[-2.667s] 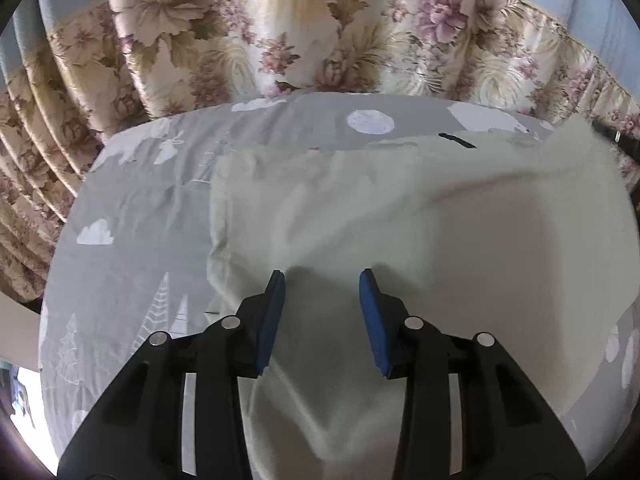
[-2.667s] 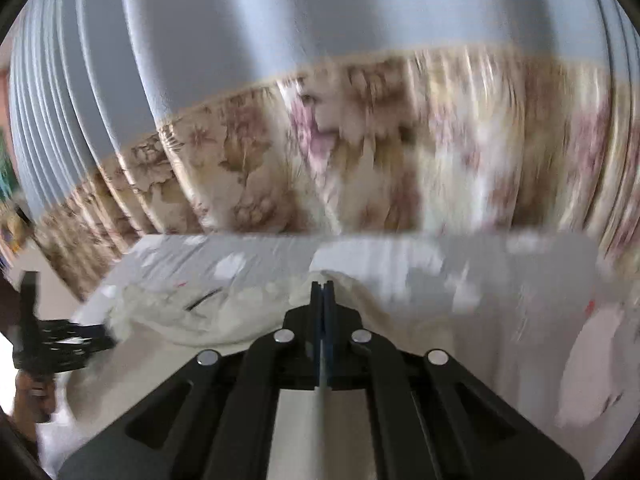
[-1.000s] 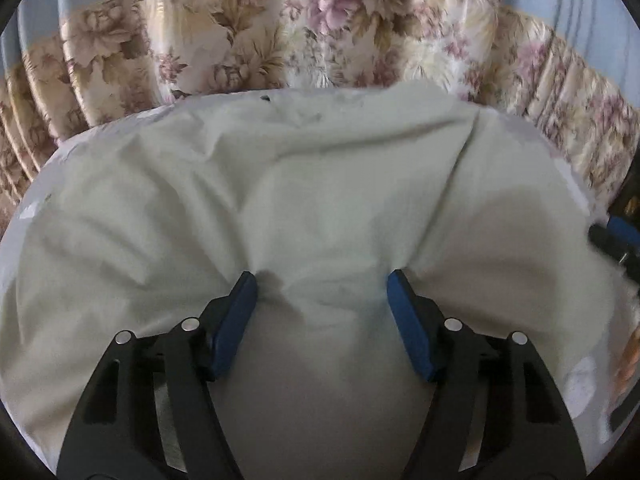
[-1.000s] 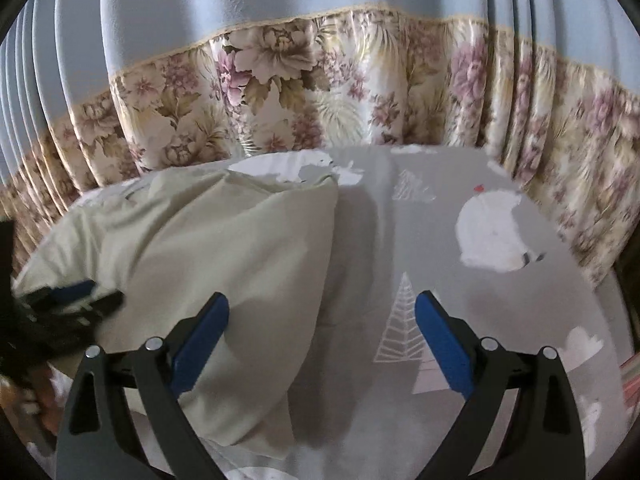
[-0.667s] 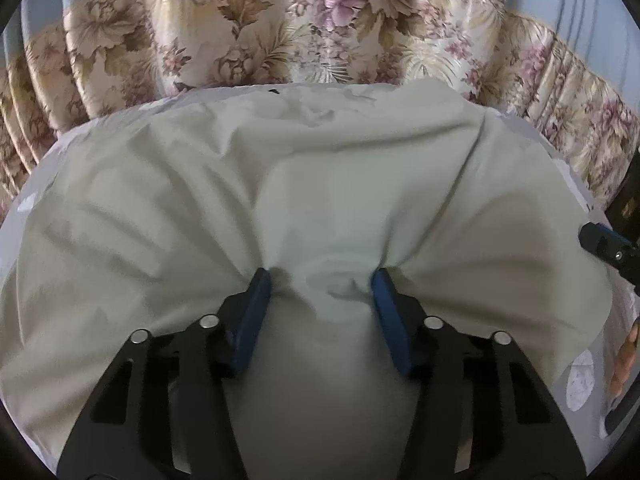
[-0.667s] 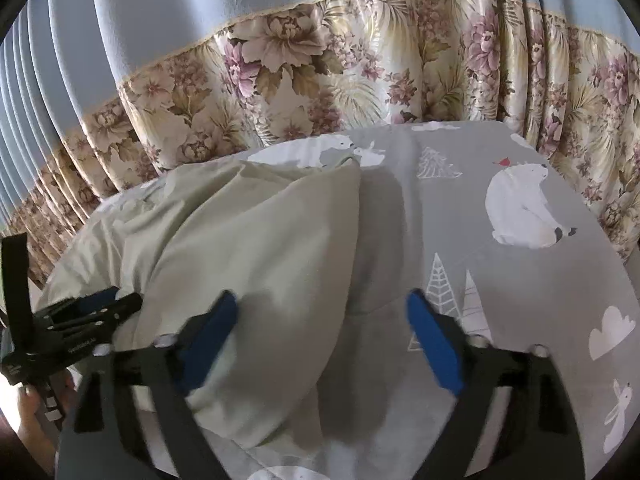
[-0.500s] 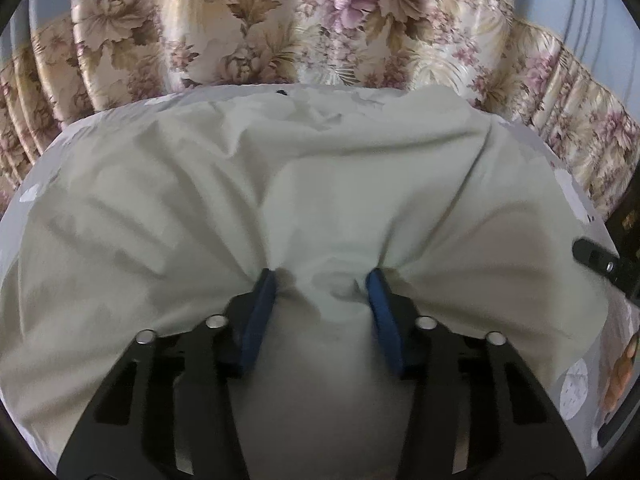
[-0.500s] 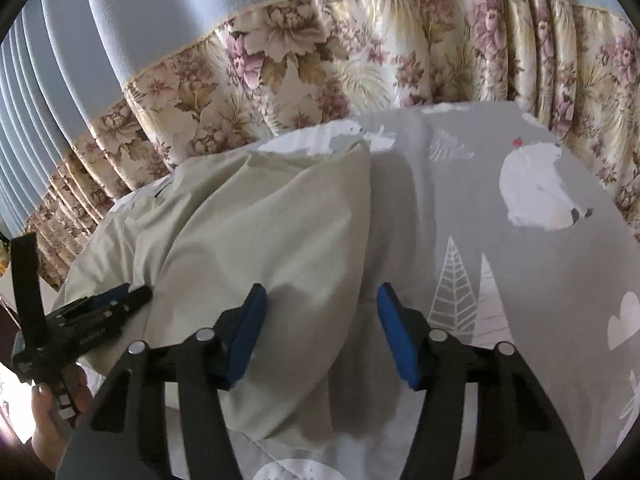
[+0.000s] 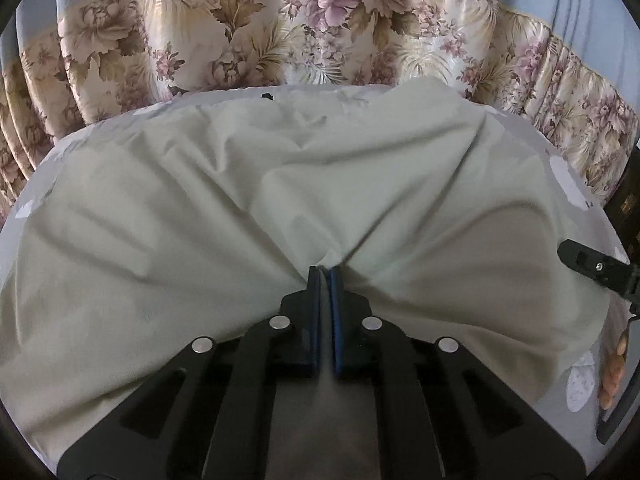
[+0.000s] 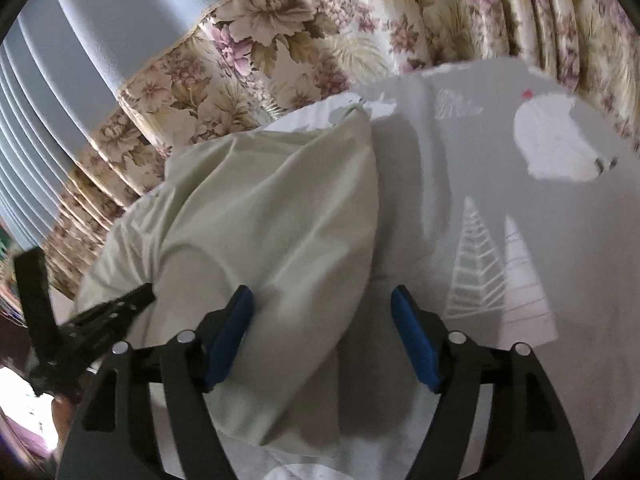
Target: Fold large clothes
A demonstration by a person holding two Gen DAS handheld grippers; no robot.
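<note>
A large pale cream-green garment (image 9: 224, 200) lies spread and creased over a grey patterned bedspread (image 10: 520, 264). My left gripper (image 9: 324, 270) is shut on a pinched fold in the middle of the garment's near part. In the right wrist view the garment (image 10: 280, 216) is a folded mound on the left. My right gripper (image 10: 322, 300) is open, its blue pads either side of the garment's right edge, low over the cloth. The left gripper shows at the left of the right wrist view (image 10: 108, 312); the right one shows at the right edge of the left wrist view (image 9: 592, 266).
A floral curtain (image 9: 320, 28) with blue cloth above hangs behind the bed. The bedspread bears white trees (image 10: 496, 264) and a polar bear (image 10: 560, 148) to the right of the garment. A hand (image 9: 612, 376) shows at the right edge.
My left gripper has closed from wide open onto a fold of the garment. My right gripper let go of the cloth, opened, and has moved left over the garment's right edge.
</note>
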